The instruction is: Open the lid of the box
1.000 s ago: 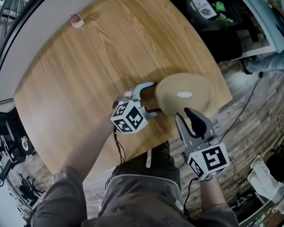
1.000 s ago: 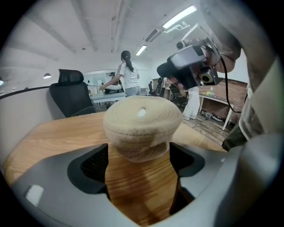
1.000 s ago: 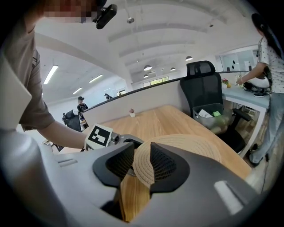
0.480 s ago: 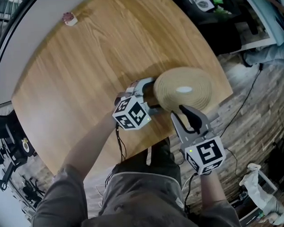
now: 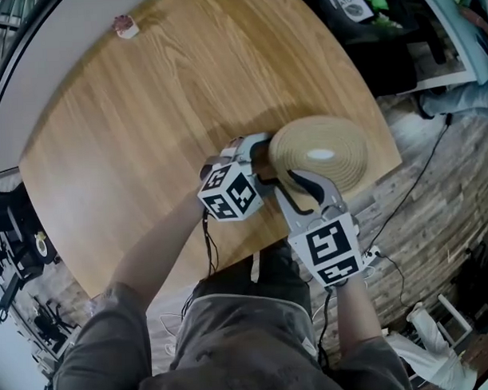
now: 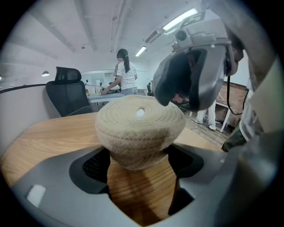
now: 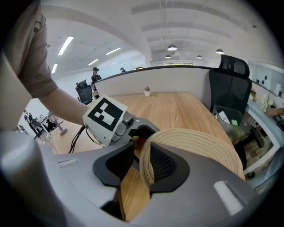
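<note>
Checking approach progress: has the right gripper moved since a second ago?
Yes. Against the woven box, the right gripper shifted left and closer; its fingers straddle the lid's rim.

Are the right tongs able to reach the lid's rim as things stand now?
Probably yes. The lid's rim lies between the open right tongs, and the left tongs grip the box lower down from another side, out of the way.
</note>
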Action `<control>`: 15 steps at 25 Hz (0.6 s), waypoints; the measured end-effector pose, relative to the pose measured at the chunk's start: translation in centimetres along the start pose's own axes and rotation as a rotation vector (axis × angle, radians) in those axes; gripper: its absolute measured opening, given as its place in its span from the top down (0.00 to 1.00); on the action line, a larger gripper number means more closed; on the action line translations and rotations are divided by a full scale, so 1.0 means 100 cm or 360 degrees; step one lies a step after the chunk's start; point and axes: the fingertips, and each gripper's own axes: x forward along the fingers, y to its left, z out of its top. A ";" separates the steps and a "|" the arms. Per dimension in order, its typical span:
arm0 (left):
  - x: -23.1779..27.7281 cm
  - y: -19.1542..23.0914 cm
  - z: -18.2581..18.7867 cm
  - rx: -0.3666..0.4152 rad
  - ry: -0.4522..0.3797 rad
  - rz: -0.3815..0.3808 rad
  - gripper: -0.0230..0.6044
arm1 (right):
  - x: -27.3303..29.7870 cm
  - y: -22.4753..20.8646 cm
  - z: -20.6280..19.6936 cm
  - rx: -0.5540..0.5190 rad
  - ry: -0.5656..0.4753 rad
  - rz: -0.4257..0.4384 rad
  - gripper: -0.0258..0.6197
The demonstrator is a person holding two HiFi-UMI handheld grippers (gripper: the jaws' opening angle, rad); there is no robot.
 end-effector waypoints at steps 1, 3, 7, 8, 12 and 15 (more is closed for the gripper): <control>0.000 0.000 0.000 -0.0001 0.0001 0.0001 0.31 | 0.004 0.001 0.000 -0.0015 0.0015 0.0000 0.81; -0.001 -0.001 0.000 -0.0002 0.0001 0.0002 0.31 | 0.010 0.002 -0.001 -0.0029 0.0039 -0.0014 0.81; -0.001 -0.001 0.001 0.0004 -0.0002 0.0001 0.31 | 0.023 -0.002 -0.007 -0.0074 0.0103 -0.0103 0.81; -0.001 -0.001 0.001 0.0005 -0.0003 0.0003 0.31 | 0.026 -0.004 -0.009 -0.0097 0.0118 -0.0136 0.81; -0.001 -0.001 0.001 0.0004 -0.0005 0.0004 0.31 | 0.033 -0.008 -0.011 -0.0232 0.0172 -0.0278 0.80; -0.002 -0.001 0.001 0.0001 -0.0004 0.0003 0.30 | 0.037 -0.007 -0.012 -0.0299 0.0203 -0.0343 0.78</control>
